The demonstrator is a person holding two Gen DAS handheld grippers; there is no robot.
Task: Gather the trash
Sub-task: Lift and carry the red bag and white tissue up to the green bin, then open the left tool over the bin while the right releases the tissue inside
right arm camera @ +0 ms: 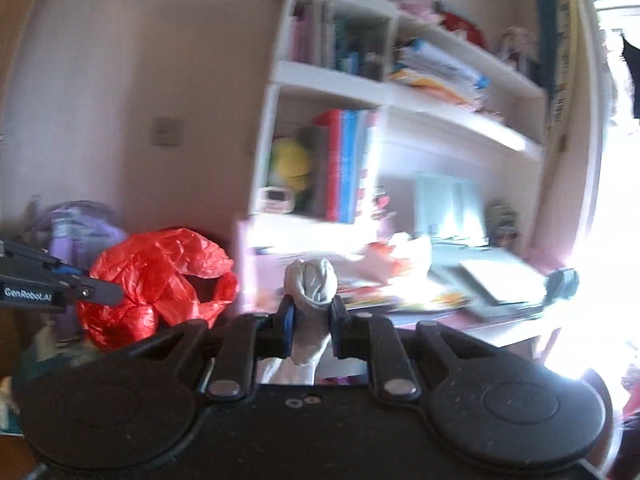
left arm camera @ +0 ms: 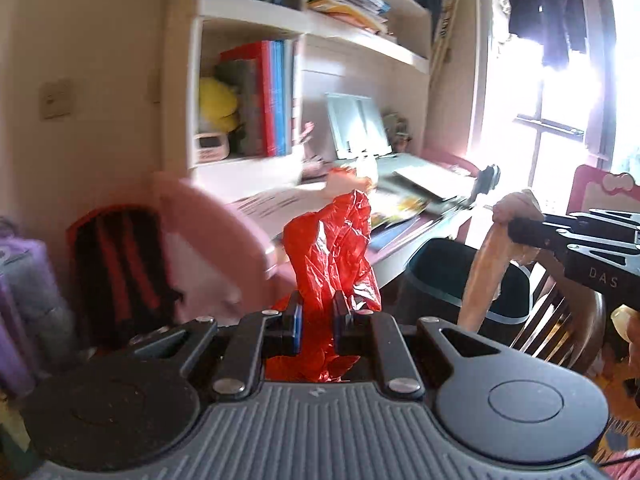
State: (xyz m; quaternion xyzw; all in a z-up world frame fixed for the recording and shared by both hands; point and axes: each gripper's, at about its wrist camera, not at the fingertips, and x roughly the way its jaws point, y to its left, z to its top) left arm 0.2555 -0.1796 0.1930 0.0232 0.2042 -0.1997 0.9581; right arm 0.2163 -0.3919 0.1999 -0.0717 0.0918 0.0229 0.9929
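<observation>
A crumpled red plastic bag (left arm camera: 332, 248) sticks up between the fingers of my left gripper (left arm camera: 318, 304), which is shut on it. In the right wrist view the same red bag (right arm camera: 160, 280) hangs bunched at the tip of the left gripper (right arm camera: 116, 294). My right gripper (right arm camera: 311, 308) is shut on a twisted pale grey plastic bag (right arm camera: 312, 280). From the left wrist view, the right gripper (left arm camera: 516, 226) holds that pale bag (left arm camera: 484, 272) stretched up above a dark bin (left arm camera: 432, 276).
Ahead is a desk (left arm camera: 404, 248) covered with books and papers, under white shelves (left arm camera: 248, 12) of books. A pink chair back (left arm camera: 216, 224) and a black-and-red backpack (left arm camera: 116, 264) stand on the left. At the right are a wooden chair (left arm camera: 560, 320) and a bright window (left arm camera: 560, 100).
</observation>
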